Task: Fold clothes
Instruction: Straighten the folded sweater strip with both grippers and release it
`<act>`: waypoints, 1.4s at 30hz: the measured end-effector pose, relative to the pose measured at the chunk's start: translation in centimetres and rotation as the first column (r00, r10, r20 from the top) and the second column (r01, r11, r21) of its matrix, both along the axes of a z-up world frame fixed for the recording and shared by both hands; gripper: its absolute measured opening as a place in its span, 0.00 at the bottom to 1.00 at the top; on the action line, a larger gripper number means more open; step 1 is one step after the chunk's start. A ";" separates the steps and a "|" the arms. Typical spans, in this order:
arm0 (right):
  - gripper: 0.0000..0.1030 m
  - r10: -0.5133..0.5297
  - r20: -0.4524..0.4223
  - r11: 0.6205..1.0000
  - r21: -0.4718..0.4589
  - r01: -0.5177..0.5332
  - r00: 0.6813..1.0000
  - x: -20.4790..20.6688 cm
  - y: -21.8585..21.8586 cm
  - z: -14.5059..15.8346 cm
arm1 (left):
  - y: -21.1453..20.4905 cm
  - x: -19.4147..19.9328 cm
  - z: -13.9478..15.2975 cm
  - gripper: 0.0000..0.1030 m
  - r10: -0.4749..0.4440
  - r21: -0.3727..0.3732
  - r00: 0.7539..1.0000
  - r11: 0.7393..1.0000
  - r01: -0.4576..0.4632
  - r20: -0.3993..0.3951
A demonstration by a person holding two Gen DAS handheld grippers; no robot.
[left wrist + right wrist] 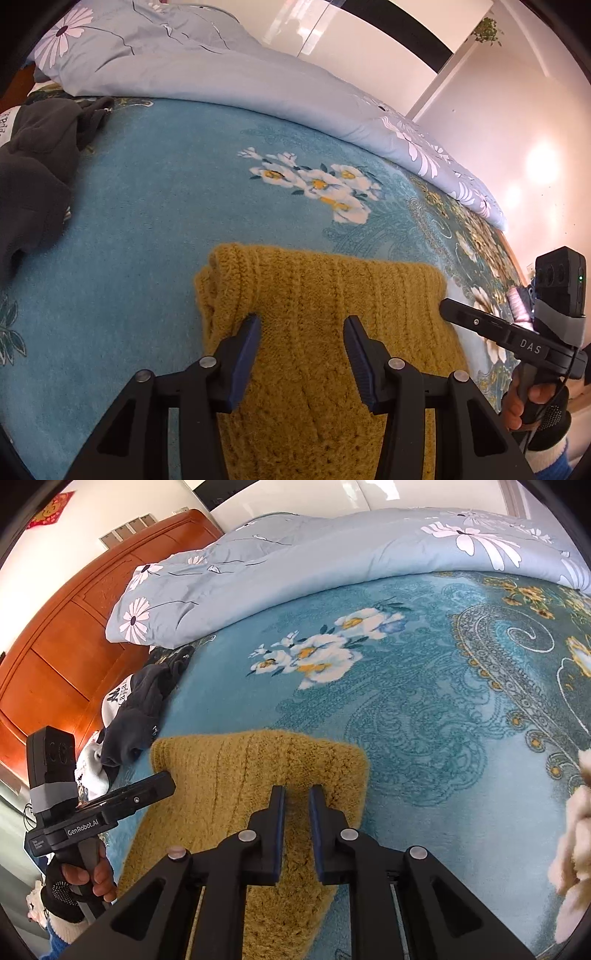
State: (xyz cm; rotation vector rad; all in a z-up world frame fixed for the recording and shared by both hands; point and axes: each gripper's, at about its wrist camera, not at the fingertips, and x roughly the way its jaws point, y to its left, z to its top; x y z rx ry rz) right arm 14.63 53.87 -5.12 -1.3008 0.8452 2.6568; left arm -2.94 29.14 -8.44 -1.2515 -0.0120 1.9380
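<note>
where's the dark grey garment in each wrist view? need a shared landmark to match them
Left wrist: dark grey garment at the far left edge, crumpled on the blue blanket.
Right wrist: same garment left of centre, just before the wooden headboard.
Shared landmark: the white flower print on the blanket, beyond the folded mustard sweater.

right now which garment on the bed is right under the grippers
The mustard knit sweater, folded flat beneath both the left gripper and right gripper. The dark garment lies crumpled off toward the headboard.
</note>
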 end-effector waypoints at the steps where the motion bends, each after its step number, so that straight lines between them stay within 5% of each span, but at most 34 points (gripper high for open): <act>1: 0.13 -0.002 0.000 1.000 -0.011 0.002 1.000 0.0 0.2 -0.2 | 0.1 0.0 -0.1 0.49 -0.002 -0.004 1.000 1.000 0.002 0.000; 9: 0.14 -0.001 0.003 1.000 0.028 0.001 1.000 0.8 -0.4 0.9 | -1.0 1.0 1.8 0.51 0.012 0.039 1.000 0.999 -0.013 0.018; 11: 0.28 -0.009 -0.017 1.000 0.013 0.009 1.000 2.0 -0.7 1.3 | -1.8 1.3 2.7 0.62 0.018 0.068 1.000 0.998 -0.018 0.007; 13: 0.59 -0.023 -0.032 1.000 -0.011 0.023 0.999 3.4 -1.0 1.4 | -2.7 1.5 3.3 0.70 0.030 0.078 1.000 0.997 -0.029 -0.008; 20: 0.79 -0.100 -0.036 0.986 -0.137 0.094 0.994 8.2 -1.6 0.0 | -5.2 0.6 2.8 0.94 0.066 0.154 0.994 0.985 -0.078 0.084; 28: 0.91 -0.229 -0.039 0.932 -0.298 0.208 0.973 12.8 -2.1 -1.6 | -7.2 -1.3 1.7 1.00 0.123 0.225 0.979 0.961 -0.159 0.165; 39: 0.94 -0.290 -0.023 0.863 -0.438 0.251 0.957 15.7 -4.2 -3.6 | -4.1 -4.8 -1.7 1.00 0.064 0.130 0.982 0.988 -0.088 0.179; 42: 0.95 -0.273 -0.026 0.871 -0.431 0.235 0.962 15.5 -5.2 -3.8 | -3.2 -5.6 -2.6 1.00 0.047 0.113 0.978 0.991 -0.072 0.204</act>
